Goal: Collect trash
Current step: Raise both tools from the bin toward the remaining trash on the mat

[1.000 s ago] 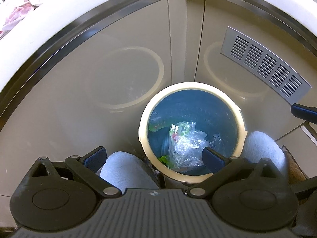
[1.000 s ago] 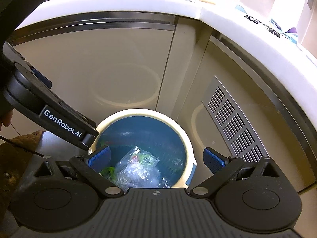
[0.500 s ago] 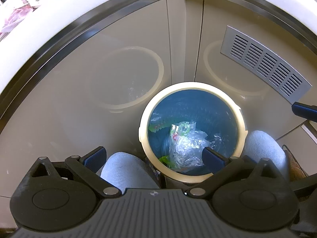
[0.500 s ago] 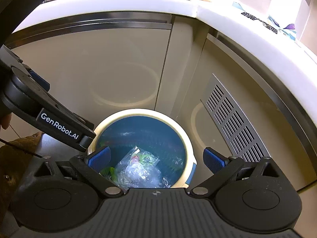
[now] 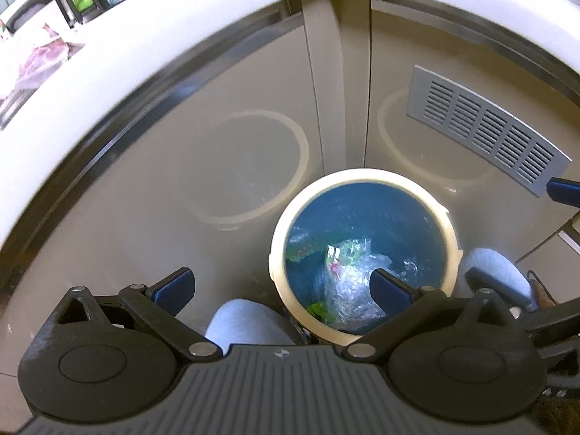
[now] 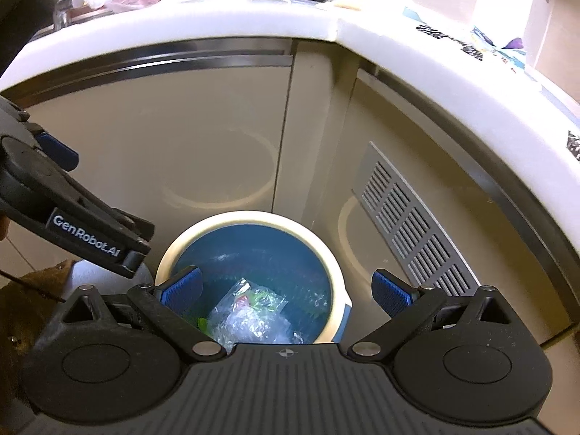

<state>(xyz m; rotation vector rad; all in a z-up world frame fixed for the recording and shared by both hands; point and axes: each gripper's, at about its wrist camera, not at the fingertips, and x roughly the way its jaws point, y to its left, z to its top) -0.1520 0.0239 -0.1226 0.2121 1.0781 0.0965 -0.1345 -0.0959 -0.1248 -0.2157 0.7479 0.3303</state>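
Hanging released above the trash bin (image 5: pixel 362 185), both tongs (image 5: pixel 281 286) (image 6: pixel 286 291) face cabinet doors (image 6: pixel 181 127) and a vent grille (image 6: pixel 409 224).

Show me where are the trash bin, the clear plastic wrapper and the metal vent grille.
trash bin (image 5: pixel 451 233): left wrist view, cream rim.
clear plastic wrapper (image 6: pixel 253 320): right wrist view, crumpled middle, inside the bin.
metal vent grille (image 5: pixel 485 127): left wrist view, slotted middle.

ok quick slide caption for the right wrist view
Open right tongs above a cream-rimmed bin holding crumpled clear plastic wrappers, in the corner of beige cabinets.
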